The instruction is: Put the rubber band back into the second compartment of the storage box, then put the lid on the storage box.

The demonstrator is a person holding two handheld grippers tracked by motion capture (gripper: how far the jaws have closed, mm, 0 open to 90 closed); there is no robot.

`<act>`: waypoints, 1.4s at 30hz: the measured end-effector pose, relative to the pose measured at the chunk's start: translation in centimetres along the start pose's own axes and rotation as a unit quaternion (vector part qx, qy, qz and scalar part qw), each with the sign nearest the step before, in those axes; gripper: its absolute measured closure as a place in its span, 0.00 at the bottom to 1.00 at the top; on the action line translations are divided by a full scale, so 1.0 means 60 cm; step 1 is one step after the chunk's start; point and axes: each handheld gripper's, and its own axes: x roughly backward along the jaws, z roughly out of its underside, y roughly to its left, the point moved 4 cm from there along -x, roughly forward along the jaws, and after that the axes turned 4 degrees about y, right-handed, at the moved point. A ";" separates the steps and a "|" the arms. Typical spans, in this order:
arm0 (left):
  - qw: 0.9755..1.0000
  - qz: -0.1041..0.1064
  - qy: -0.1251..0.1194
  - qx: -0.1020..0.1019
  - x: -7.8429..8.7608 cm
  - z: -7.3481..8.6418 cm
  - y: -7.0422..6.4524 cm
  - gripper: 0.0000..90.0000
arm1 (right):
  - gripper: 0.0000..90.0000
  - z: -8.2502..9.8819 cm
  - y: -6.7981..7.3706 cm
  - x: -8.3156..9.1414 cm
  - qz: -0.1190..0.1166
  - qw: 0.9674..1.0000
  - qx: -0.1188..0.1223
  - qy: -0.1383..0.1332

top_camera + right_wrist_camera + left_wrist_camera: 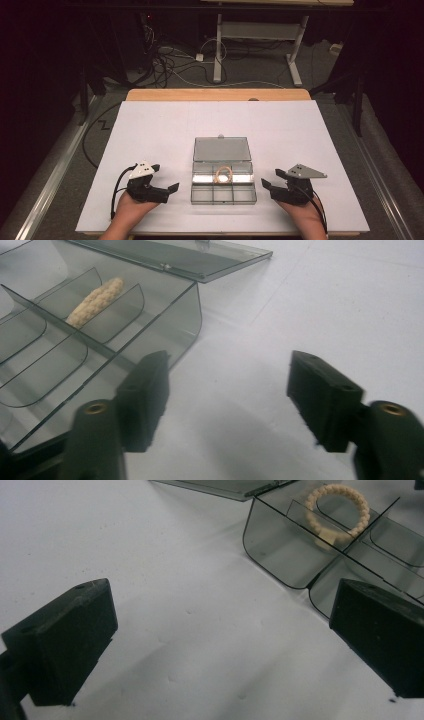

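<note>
The left gripper (167, 191) is resting low on the white counter (150, 125) just left of the clear compartment box (223, 190), the person's left hand (131, 207) wrapping its body from below. Its jaws are standing wide apart with nothing between them, pointing toward the box's near left corner.

The right gripper (269, 181) is lying on the counter just right of the box, the right hand (300, 207) coming in from the bottom edge. Its jaws are released too, gaping over bare counter beside the box's right wall, holding nothing.

The box is sitting open at the middle of the counter, its lid (221, 149) lying flat behind it. A braided beige ring (223, 175) is lying in the middle compartment of the back row, leaning across a divider. The front compartments are showing nothing but their clear floors.
</note>
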 end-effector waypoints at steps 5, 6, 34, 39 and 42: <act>1.000 0.002 0.000 0.010 -0.006 -0.006 0.003 0.00 | 0.18 -0.003 -0.008 -0.004 0.000 1.000 -0.011 -0.003; 1.000 0.000 -0.006 0.011 -0.006 -0.008 0.005 0.00 | 0.17 -0.004 -0.010 -0.004 0.001 1.000 -0.013 -0.005; 1.000 -0.002 -0.018 0.024 -0.051 -0.083 0.040 0.00 | 0.00 -0.043 -0.042 -0.046 0.022 0.999 -0.023 -0.012; 1.000 -0.006 -0.013 0.021 -0.058 -0.097 0.046 0.00 | 0.00 -0.059 -0.043 -0.053 0.022 0.999 -0.026 -0.020; 1.000 -0.004 -0.014 0.021 -0.062 -0.106 0.048 0.00 | 0.00 -0.068 -0.044 -0.057 0.021 0.999 -0.029 -0.022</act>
